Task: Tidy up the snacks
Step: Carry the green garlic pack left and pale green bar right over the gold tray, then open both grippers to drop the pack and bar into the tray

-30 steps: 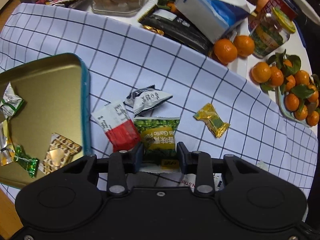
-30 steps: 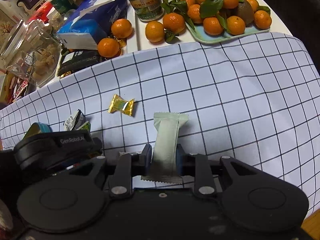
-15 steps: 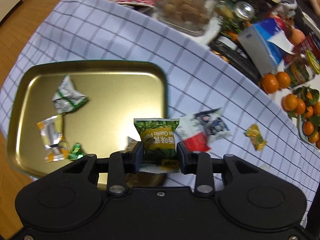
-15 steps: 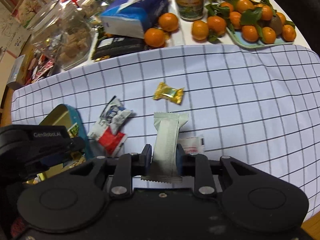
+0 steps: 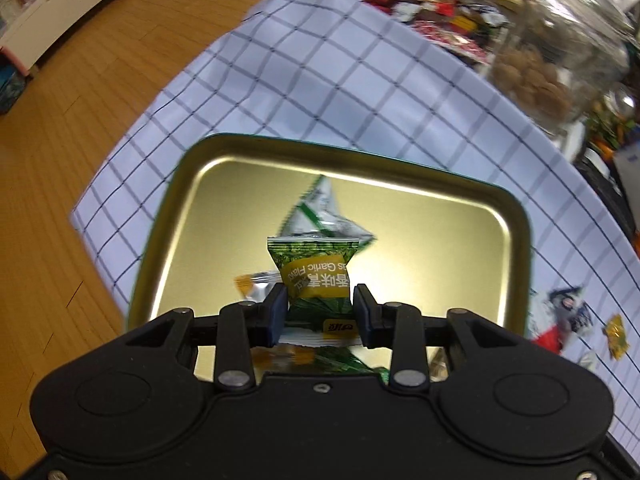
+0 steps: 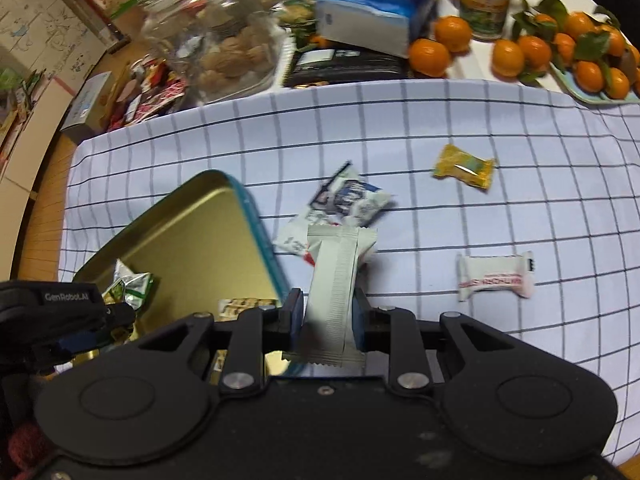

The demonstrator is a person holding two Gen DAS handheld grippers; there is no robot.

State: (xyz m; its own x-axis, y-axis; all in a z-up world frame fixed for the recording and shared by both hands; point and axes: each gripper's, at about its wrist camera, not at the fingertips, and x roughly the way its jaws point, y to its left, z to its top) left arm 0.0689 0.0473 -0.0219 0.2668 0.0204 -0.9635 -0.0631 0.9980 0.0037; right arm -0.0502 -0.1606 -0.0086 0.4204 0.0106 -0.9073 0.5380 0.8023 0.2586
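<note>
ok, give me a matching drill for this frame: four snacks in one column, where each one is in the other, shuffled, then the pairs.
Things:
1. green garlic-flavour packet
2. pale grey-green bar
3. yellow candy
4. silver and green wrapper

Places:
A. lying loose on the checked cloth
B. lying inside the gold tin
C. clamped in the left tool
D. clamped in the right tool

Pairs: 1-C, 2-D, 3-A, 4-B
</note>
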